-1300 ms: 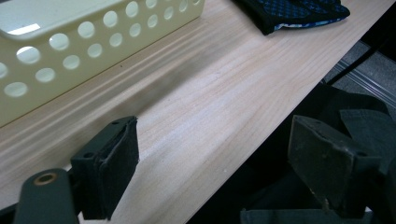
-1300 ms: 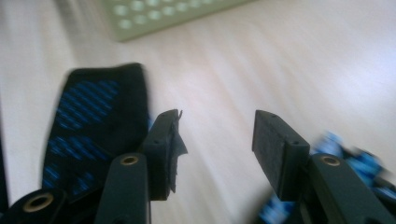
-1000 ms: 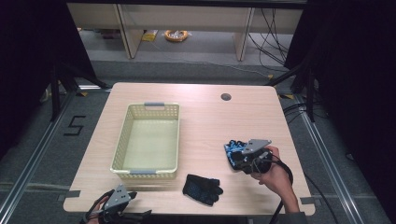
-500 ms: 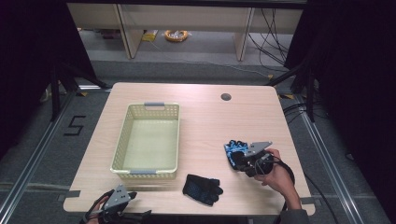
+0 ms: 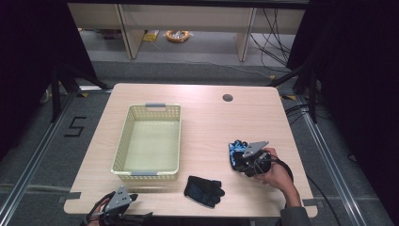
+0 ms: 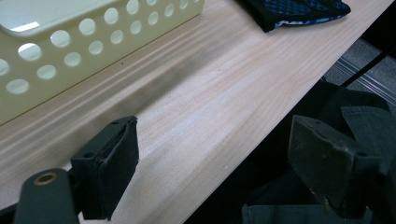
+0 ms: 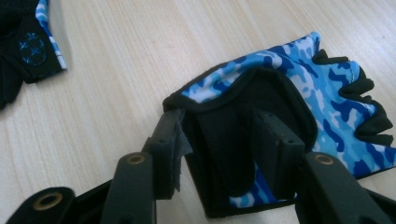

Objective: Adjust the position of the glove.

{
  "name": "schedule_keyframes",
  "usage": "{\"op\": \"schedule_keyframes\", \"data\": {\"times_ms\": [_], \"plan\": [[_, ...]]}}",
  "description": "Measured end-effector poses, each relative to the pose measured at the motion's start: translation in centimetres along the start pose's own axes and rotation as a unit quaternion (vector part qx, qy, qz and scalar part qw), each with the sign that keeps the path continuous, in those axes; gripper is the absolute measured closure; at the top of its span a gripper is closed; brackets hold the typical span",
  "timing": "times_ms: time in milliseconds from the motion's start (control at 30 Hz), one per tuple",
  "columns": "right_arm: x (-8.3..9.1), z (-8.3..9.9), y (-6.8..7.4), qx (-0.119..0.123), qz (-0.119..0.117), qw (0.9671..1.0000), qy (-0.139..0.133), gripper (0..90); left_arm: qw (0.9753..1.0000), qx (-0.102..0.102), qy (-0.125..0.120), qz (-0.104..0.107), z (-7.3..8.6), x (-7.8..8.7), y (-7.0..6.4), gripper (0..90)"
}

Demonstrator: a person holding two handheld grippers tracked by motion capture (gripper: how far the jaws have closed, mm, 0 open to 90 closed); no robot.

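The blue camo glove [image 7: 299, 84] lies on the table [image 5: 207, 117] at its right side, cuff toward the right gripper [image 7: 219, 154]. The right gripper view shows the jaws parted around the cuff's black strap, not clenched; the high view shows the glove [image 5: 236, 148] as a small blue patch. A black glove [image 5: 203, 190] lies near the front edge, the basket [image 5: 123, 155] to its left. The left gripper [image 6: 210, 158], jaws released, holds nothing at the front edge.
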State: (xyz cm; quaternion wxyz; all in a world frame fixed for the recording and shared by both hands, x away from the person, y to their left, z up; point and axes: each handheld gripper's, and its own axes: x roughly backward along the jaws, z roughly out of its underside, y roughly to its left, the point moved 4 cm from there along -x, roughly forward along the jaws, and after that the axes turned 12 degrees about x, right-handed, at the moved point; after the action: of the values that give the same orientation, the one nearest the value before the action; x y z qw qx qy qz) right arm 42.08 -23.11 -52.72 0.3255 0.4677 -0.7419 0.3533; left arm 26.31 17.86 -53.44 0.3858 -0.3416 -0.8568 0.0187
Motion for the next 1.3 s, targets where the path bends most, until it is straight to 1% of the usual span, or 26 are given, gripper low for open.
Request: {"op": "schedule_keyframes", "data": {"times_ms": [67, 100, 133, 233, 267, 300, 367, 400, 433, 467, 533, 633, 700, 733, 867, 900, 933, 1000, 1033, 1067, 1100, 1167, 1200, 1233, 1267, 1300], "plan": [[0.0, -0.1, 0.0, -0.001, -0.001, 1.0000, 0.003, 55.9, 0.9999, -0.015, 0.008, 0.001, 0.0, 0.1, 0.1, 16.0], [0.0, -0.1, 0.0, -0.001, -0.001, 1.0000, 0.003, 55.9, 1.0000, -0.001, -0.009, -0.002, 0.0, -0.1, -0.1, 16.0], [-0.1, -0.4, 0.0, -0.006, 0.004, 1.0000, 0.007, 50.4, 1.0000, -0.002, -0.003, 0.001, 0.0, -0.1, -0.1, 16.0], [-0.5, -0.5, -0.1, -0.011, 0.004, 0.9999, 0.007, 50.4, 0.9999, -0.012, 0.002, -0.001, 0.0, 0.0, 0.1, 16.0], [-0.5, -0.5, -0.2, -0.011, 0.004, 0.9999, 0.006, 53.7, 1.0000, -0.003, -0.007, 0.002, 0.0, -0.1, 0.0, 16.0], [-0.5, -0.5, -0.2, -0.019, 0.002, 0.9998, 0.008, 59.2, 0.9999, -0.006, 0.006, -0.008, 0.0, 0.0, 0.2, 16.0], [-0.5, -0.6, -0.3, -0.028, 0.008, 0.9995, 0.010, 70.1, 1.0000, -0.008, -0.001, -0.002, -0.1, 0.0, 0.2, 16.0], [-0.5, -0.6, -0.3, -0.027, 0.005, 0.9996, 0.004, 73.9, 0.9998, -0.017, 0.011, -0.004, -0.1, 0.2, 0.3, 16.0], [-0.5, -0.6, -0.3, -0.037, 0.007, 0.9993, 0.000, 75.0, 1.0000, 0.004, -0.007, -0.001, 0.0, 0.0, -0.1, 16.0], [-0.3, -0.7, -0.3, -0.038, 0.005, 0.9993, 0.000, 76.7, 0.9999, -0.008, -0.006, 0.001, -0.1, 0.0, 0.0, 16.0], [0.0, -0.9, -0.2, -0.055, 0.016, 0.9983, 0.005, 79.9, 1.0000, -0.003, 0.005, -0.004, 0.0, 0.2, 0.1, 16.0], [0.6, -1.3, -0.2, -0.063, 0.020, 0.9978, -0.012, 81.4, 1.0000, 0.000, -0.002, 0.001, 0.0, 0.1, 0.0, 16.0], [1.5, -1.7, -0.4, -0.050, 0.032, 0.9976, -0.037, 82.2, 0.9999, -0.015, 0.007, 0.001, -0.1, 0.3, 0.2, 16.0], [2.9, -2.1, -0.2, -0.078, 0.049, 0.9945, -0.050, 82.4, 0.9999, -0.010, -0.001, -0.001, -0.1, 0.2, 0.2, 16.0], [4.8, -2.9, 0.2, -0.086, 0.060, 0.9910, -0.083, 82.5, 0.9999, -0.005, -0.008, 0.002, -0.2, 0.2, 0.0, 16.1], [5.6, -3.2, 0.4, -0.087, 0.065, 0.9904, -0.085, 82.5, 0.9999, 0.003, -0.013, 0.004, -0.3, 0.1, -0.1, 16.1], [6.9, -4.0, 1.2, -0.110, 0.069, 0.9870, -0.095, 82.5, 1.0000, 0.000, -0.008, 0.006, -0.5, 0.2, -0.1, 16.1], [7.9, -5.1, 1.7, -0.089, 0.078, 0.9859, -0.118, 82.5, 0.9999, -0.004, -0.013, 0.002, -0.5, 0.1, -0.1, 16.4], [8.3, -5.6, 2.2, -0.096, 0.079, 0.9846, -0.122, 82.4, 0.9999, 0.007, -0.012, 0.000, -0.6, 0.1, -0.3, 16.4], [8.6, -6.1, 2.6, -0.090, 0.082, 0.9845, -0.126, 82.4, 0.9998, 0.006, -0.017, 0.012, -0.9, -0.1, -0.9, 16.4], [8.8, -6.6, 3.1, -0.092, 0.078, 0.9839, -0.132, 82.4, 0.9997, -0.009, -0.017, 0.012, -1.1, -0.2, -1.0, 16.6], [8.9, -7.1, 3.5, -0.092, 0.079, 0.9829, -0.138, 82.4, 0.9994, -0.004, -0.028, 0.019, -1.4, -0.5, -1.5, 16.8], [8.8, -7.7, 4.6, -0.099, 0.074, 0.9828, -0.137, 82.4, 0.9994, -0.011, -0.025, 0.022, -1.7, -0.6, -1.9, 17.1], [8.8, -7.7, 4.6, -0.099, 0.074, 0.9828, -0.137, 82.4, 0.9991, -0.018, -0.029, 0.027, -1.9, -0.9, -2.3, 17.1], [8.7, -8.1, 5.5, -0.110, 0.071, 0.9821, -0.135, 82.4, 0.9991, -0.014, -0.028, 0.029, -2.2, -1.1, -2.8, 17.3], [8.7, -8.1, 5.5, -0.110, 0.071, 0.9821, -0.135, 82.4, 0.9991, -0.031, -0.015, 0.027, -2.4, -1.3, -2.9, 17.3]]}}
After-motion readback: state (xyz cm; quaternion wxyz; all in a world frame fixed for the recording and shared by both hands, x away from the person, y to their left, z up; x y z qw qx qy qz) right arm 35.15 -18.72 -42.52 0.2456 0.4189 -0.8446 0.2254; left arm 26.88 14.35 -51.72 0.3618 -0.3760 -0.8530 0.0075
